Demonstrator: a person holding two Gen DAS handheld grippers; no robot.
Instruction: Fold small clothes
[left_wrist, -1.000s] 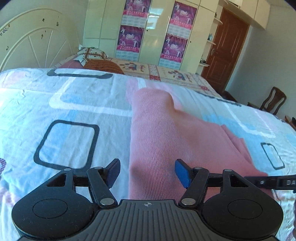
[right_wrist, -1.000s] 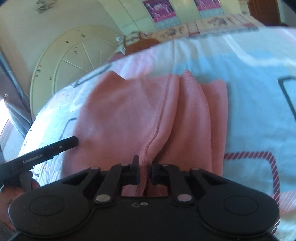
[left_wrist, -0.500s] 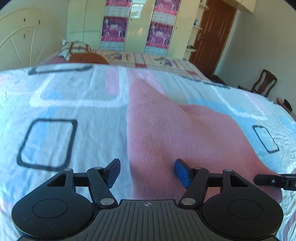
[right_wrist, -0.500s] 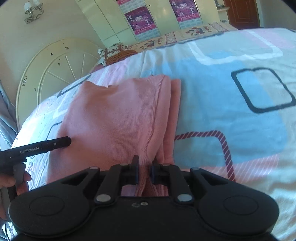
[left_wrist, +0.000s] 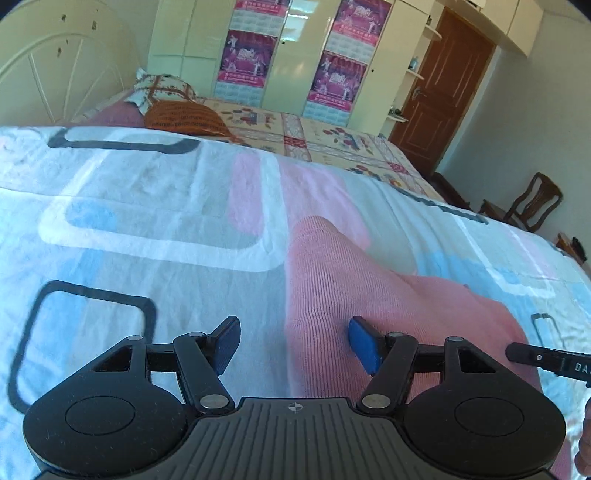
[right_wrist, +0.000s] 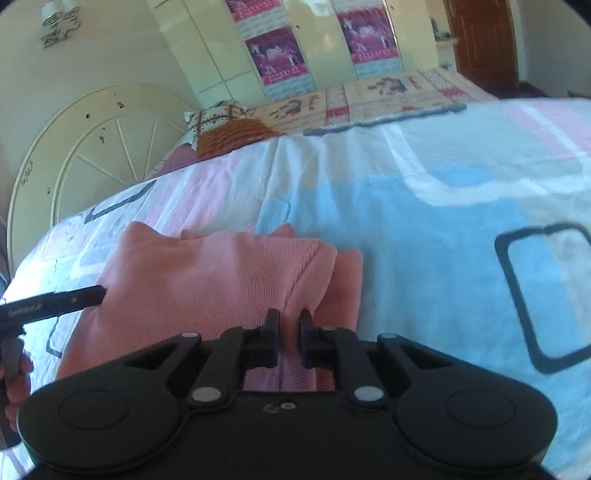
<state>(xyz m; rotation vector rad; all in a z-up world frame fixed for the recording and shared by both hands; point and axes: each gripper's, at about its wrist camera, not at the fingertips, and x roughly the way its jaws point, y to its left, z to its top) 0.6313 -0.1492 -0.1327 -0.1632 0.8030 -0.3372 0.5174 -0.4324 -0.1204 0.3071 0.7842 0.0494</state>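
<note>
A pink ribbed knit garment (right_wrist: 207, 280) lies on the patterned bedsheet (right_wrist: 424, 229), its right edge doubled into layers. My right gripper (right_wrist: 290, 325) is at the garment's near right edge. Its jaws are closing, nearly together, with a fold of the pink cloth pinched between them. In the left wrist view my left gripper (left_wrist: 293, 339) stands open, blue pads (left_wrist: 364, 343) wide apart, straddling the left border of the pink garment (left_wrist: 332, 280) without pressing it. One black finger of each gripper shows in the other's view.
The bedsheet (left_wrist: 147, 221) has blue, pink and white blocks. Pillows (left_wrist: 177, 110) and a cream headboard (right_wrist: 92, 147) lie at the far end. Behind are a wardrobe with posters (left_wrist: 258, 55), a brown door (left_wrist: 443, 92) and a wooden chair (left_wrist: 532, 203). A hand (right_wrist: 14, 369) holds the left gripper.
Both cameras have swung across the bed. The garment now looks shorter, its far end nearer and its right edge bunched. The left jaws stay wide; the right jaws stay narrow on the cloth.
</note>
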